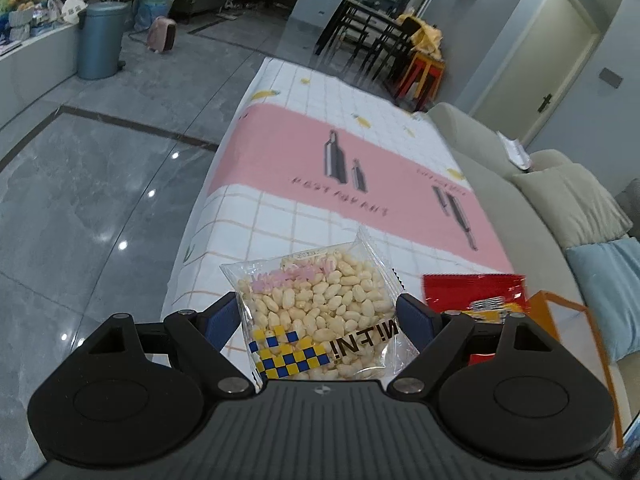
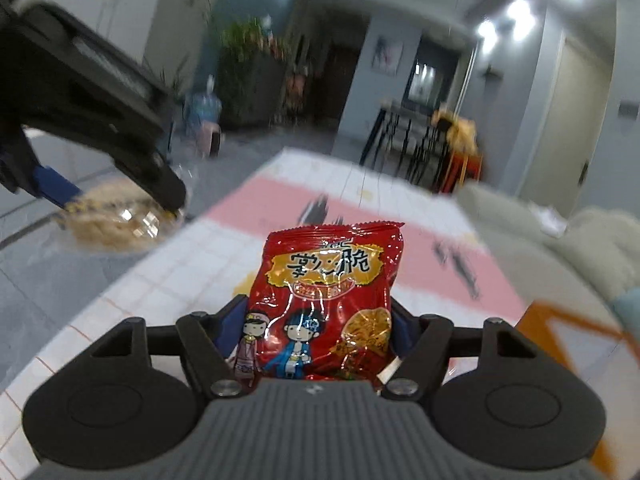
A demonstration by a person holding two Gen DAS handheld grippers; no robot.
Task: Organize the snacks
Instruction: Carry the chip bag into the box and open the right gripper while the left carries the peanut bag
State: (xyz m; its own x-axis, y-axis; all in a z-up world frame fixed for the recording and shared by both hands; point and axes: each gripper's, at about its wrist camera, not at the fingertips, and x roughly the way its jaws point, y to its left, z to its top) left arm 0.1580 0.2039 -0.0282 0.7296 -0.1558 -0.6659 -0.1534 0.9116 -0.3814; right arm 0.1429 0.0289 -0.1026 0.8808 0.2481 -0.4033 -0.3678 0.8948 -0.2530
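Observation:
My left gripper (image 1: 318, 312) is shut on a clear bag of pale puffed snacks (image 1: 316, 304), its blue pads pressing both sides, held above the near end of the table. In the right wrist view this left gripper (image 2: 120, 204) and its clear bag (image 2: 116, 224) appear blurred at the upper left. My right gripper (image 2: 316, 320) is shut on a red foil snack bag with cartoon figures (image 2: 328, 296), held upright above the tablecloth. In the left wrist view a red packet (image 1: 476, 292) lies to the right, partly hidden behind the gripper's finger.
The table (image 1: 320, 152) has a white checked cloth with a pink band. An orange-edged container (image 1: 560, 308) sits at its near right corner, also seen as an orange-edged container (image 2: 568, 320) in the right wrist view. A beige sofa (image 1: 520, 176) runs along the right; grey floor lies left.

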